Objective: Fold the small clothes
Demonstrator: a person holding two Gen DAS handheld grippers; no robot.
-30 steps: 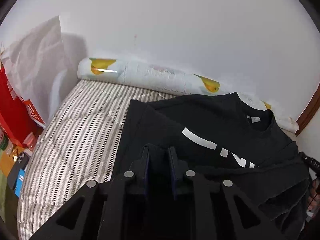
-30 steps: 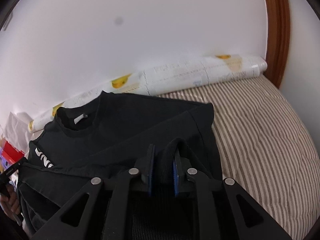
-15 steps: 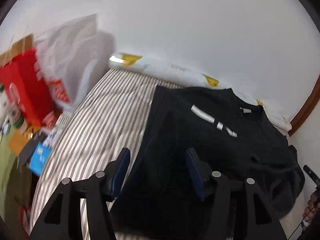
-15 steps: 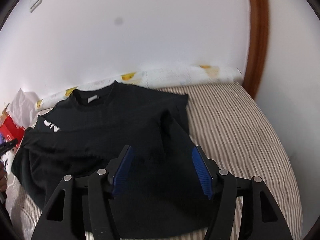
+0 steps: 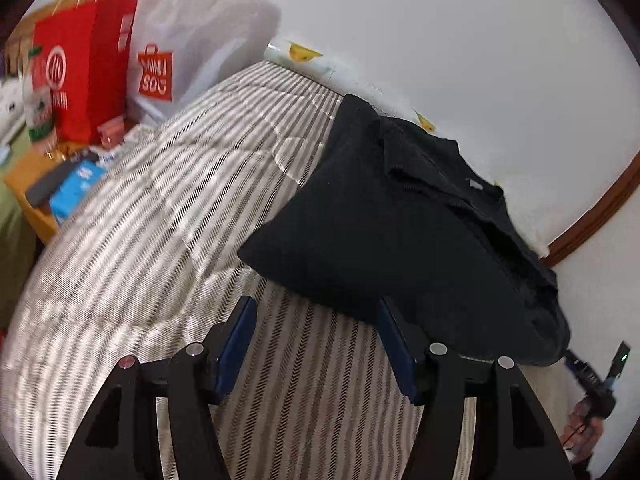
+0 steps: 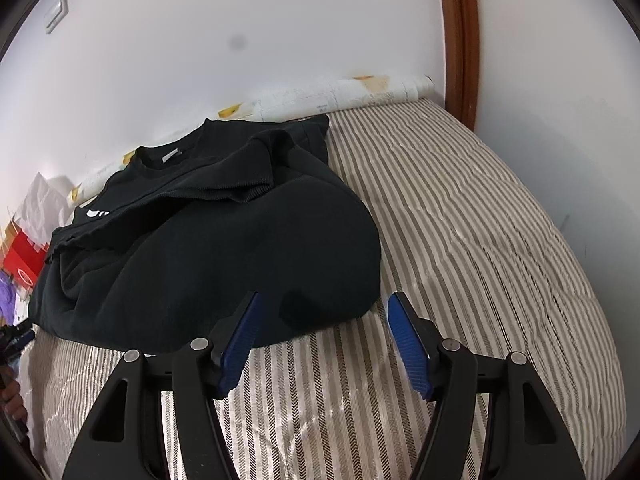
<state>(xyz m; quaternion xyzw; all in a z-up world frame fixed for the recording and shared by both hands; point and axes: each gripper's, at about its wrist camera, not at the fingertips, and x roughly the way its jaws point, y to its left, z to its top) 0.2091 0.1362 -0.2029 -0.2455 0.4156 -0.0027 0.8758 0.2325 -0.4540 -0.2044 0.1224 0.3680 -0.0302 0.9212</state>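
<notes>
— From where you stand, start at the left: what's over there?

— A red paper bag [image 5: 80, 76] and a white shopping bag [image 5: 188, 40] against the wall, with clutter on a low surface beside the bed. Then the striped mattress cover [image 5: 160, 220], bare on that side.

— And the left gripper [image 5: 312, 320]?

— Its jaws stand apart with nothing between them, just striped cloth below. The near edge of the black T-shirt [image 5: 380, 232] lies just beyond its fingertips.

— So the shirt's where?

— Toward the far wall, lying on the mattress, its bottom half brought up over the chest so only a scrap of white print shows. Its collar sits by the rolled patterned sheet [image 6: 340, 92] along the wall.

— The right gripper [image 6: 324, 320]?

— Its jaws are opening; nothing is held, though the shirt's rounded fold edge sits just ahead, between the blue pads.

— Which step, you reckon?

— One fold laid and let go, I'd say. It's lumpy, so next likely needs both grippers to take the sides and fold again, catching every layer.

— Far right?

— Bare striped mattress, white wall, a brown wooden door frame [image 6: 460, 40].
</notes>
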